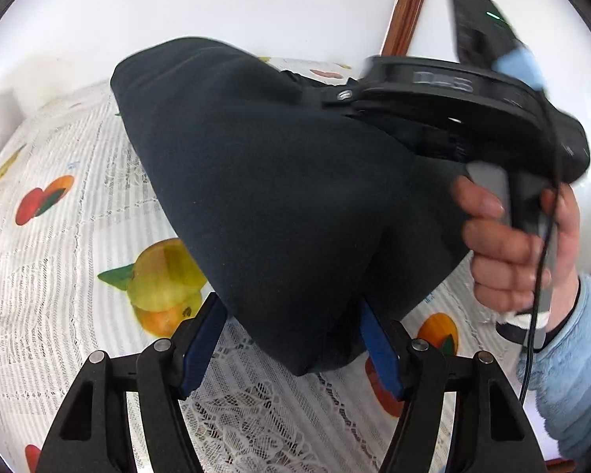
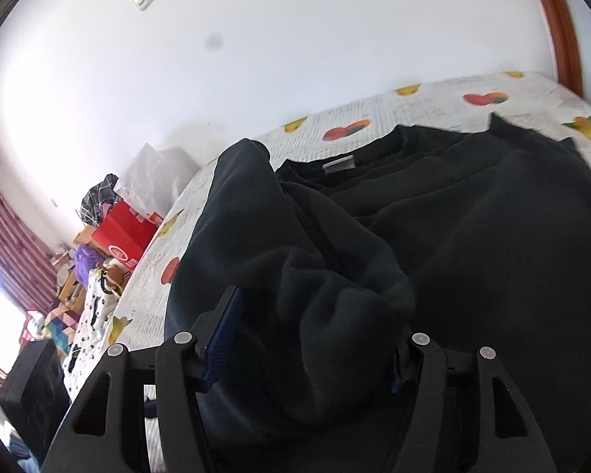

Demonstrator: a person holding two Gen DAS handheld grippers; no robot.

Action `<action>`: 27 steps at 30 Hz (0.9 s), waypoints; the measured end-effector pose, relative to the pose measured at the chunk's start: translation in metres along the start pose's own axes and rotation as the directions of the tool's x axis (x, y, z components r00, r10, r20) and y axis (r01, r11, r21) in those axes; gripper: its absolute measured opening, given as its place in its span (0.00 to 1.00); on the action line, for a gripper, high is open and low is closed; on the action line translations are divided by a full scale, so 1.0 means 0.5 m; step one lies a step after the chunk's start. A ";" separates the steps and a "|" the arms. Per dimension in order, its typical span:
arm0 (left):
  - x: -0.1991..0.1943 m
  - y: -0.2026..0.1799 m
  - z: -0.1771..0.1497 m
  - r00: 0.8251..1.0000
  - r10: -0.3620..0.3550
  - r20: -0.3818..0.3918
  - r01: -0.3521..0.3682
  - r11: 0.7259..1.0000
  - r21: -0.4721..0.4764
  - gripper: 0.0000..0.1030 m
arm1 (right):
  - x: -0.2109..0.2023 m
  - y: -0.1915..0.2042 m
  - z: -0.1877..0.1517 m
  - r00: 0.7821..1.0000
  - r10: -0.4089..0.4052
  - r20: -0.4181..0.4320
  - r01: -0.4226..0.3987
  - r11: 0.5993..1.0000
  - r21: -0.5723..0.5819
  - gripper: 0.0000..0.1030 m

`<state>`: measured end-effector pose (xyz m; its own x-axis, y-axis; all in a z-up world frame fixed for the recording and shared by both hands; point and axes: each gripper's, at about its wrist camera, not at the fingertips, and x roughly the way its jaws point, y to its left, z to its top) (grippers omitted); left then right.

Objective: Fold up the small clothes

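A dark navy fleece garment (image 1: 279,197) hangs lifted above a table covered with a white lace cloth printed with oranges and pears (image 1: 59,236), seen from the left wrist camera. The left gripper (image 1: 295,339), with black arms and blue pads, stands with its jaws apart; a bunched lower fold of the garment sits between the pads, the right pad against the fabric and the left pad showing a gap, so a firm grip cannot be confirmed. At the right of that view a person's hand (image 1: 516,236) in a pale blue fluffy sleeve (image 1: 571,362) holds the handle of the right gripper (image 1: 445,94), whose black body lies against the upper right edge of the garment.

From the right wrist camera, the garment (image 2: 433,236) spreads across the fruit-printed cloth (image 2: 421,106), its neckline and a small pale label (image 2: 338,165) towards the far side. The right gripper's jaws (image 2: 315,339) stand apart, with a heaped fold of fabric lying loose between them. Far left, beyond the table edge, sit a red box (image 2: 124,232) and dark red curtains (image 2: 8,244).
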<state>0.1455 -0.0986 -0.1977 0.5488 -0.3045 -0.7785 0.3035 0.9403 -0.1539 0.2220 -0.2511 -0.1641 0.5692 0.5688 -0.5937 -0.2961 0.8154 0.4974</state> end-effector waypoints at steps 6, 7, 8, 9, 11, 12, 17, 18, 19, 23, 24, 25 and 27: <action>0.030 -0.024 0.026 0.996 0.089 0.013 -0.089 0.996 0.005 0.66 | -0.068 0.007 0.033 0.988 0.059 0.140 -0.049 0.996 -0.078 0.15; 0.032 -0.022 0.032 0.996 0.086 0.008 -0.086 0.996 0.003 0.66 | -0.103 0.004 0.038 0.979 0.086 0.184 -0.071 0.994 -0.082 0.15; 0.034 -0.023 0.036 0.996 0.085 0.008 -0.085 0.996 -0.001 0.66 | -0.132 -0.001 0.039 0.970 0.095 0.224 -0.078 0.994 -0.082 0.15; 0.036 -0.023 0.042 0.996 0.089 0.012 -0.089 0.996 -0.008 0.66 | -0.161 -0.006 0.037 0.958 0.097 0.271 -0.078 0.994 -0.080 0.15; 0.042 -0.021 0.054 0.995 0.096 0.014 -0.096 0.995 -0.018 0.66 | -0.204 -0.019 0.020 0.940 0.105 0.324 -0.084 0.993 -0.080 0.15; 0.047 -0.020 0.060 0.995 0.098 0.011 -0.097 0.995 -0.023 0.66 | -0.216 -0.027 0.006 0.937 0.094 0.337 -0.072 0.994 -0.078 0.15; 0.056 -0.029 0.064 0.996 0.090 0.023 -0.090 0.995 -0.032 0.64 | -0.189 -0.086 -0.061 0.962 -0.139 0.236 0.147 0.989 -0.018 0.15; 0.047 -0.038 0.057 0.997 0.079 0.026 -0.078 0.996 -0.033 0.62 | -0.173 -0.098 -0.064 0.965 -0.175 0.195 0.178 0.984 0.001 0.15; 0.043 -0.047 0.055 0.998 0.061 0.028 -0.061 0.998 -0.032 0.59 | -0.156 -0.113 -0.070 0.967 -0.203 0.154 0.201 0.979 0.026 0.15; 0.053 -0.084 0.067 0.999 0.033 0.012 -0.032 0.999 -0.010 0.30 | -0.117 -0.144 -0.067 0.972 -0.219 0.083 0.211 0.973 0.095 0.15; 0.055 -0.089 0.071 1.000 0.021 0.001 -0.021 1.000 -0.016 0.27 | -0.109 -0.146 -0.063 0.973 -0.218 0.076 0.210 0.973 0.096 0.15; 0.055 -0.093 0.076 1.000 0.026 0.006 -0.026 0.999 -0.025 0.25 | -0.101 -0.143 -0.058 0.971 -0.227 0.072 0.220 0.972 0.085 0.15; 0.050 -0.073 0.079 0.999 0.043 0.019 -0.042 0.999 -0.031 0.19 | -0.089 -0.138 -0.051 0.968 -0.242 0.064 0.238 0.970 0.057 0.16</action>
<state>0.1789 -0.1463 -0.1875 0.5764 -0.2667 -0.7725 0.2556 0.9567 -0.1396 0.1975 -0.3299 -0.1880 0.6719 0.3467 -0.6544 -0.1078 0.9200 0.3767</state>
